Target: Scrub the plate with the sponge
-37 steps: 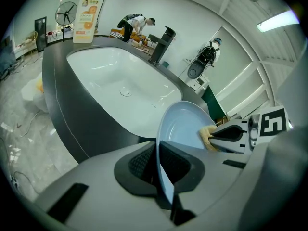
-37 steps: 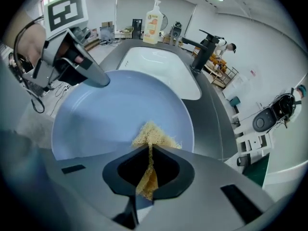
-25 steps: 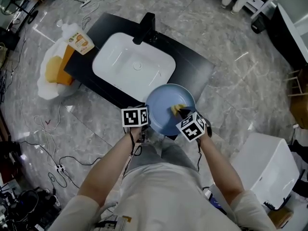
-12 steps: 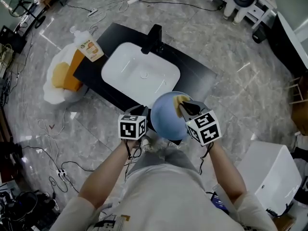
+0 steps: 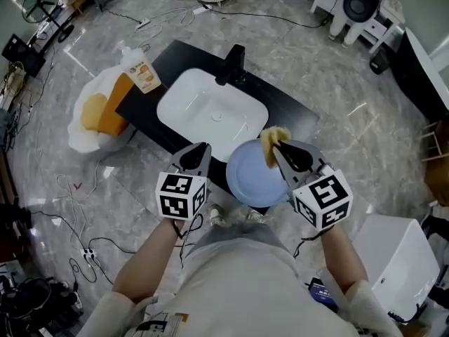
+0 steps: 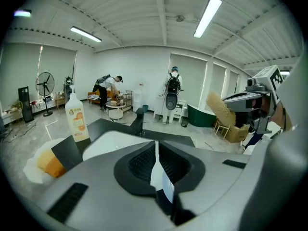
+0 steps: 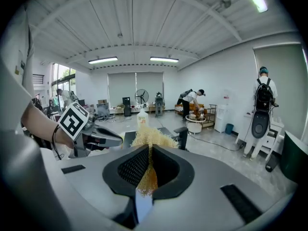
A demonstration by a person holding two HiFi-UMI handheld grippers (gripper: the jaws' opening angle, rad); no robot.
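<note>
The light-blue plate [image 5: 254, 180] lies on the black counter [image 5: 295, 114], near its front edge and right of the white sink [image 5: 210, 114]. My right gripper [image 5: 280, 148] is shut on the yellow sponge [image 5: 273, 137], which hangs over the plate's far rim. In the right gripper view the sponge [image 7: 149, 139] is squeezed between the jaws and fans out beyond the right gripper [image 7: 147, 153]. My left gripper [image 5: 199, 150] hovers left of the plate and clear of it. Its jaws are closing to a thin slit with nothing between them, as the left gripper [image 6: 156, 147] view shows.
A black faucet [image 5: 233, 63] stands behind the sink. A soap bottle [image 5: 140, 72] and orange and yellow items on a white bag [image 5: 88, 118] sit left of the counter. Cables run over the floor. A white box [image 5: 393, 258] stands at the right. People stand far off.
The left gripper has come off the plate's left edge and risen. The right gripper lifted the sponge from the plate's face to its far rim. The plate now lies flat.
</note>
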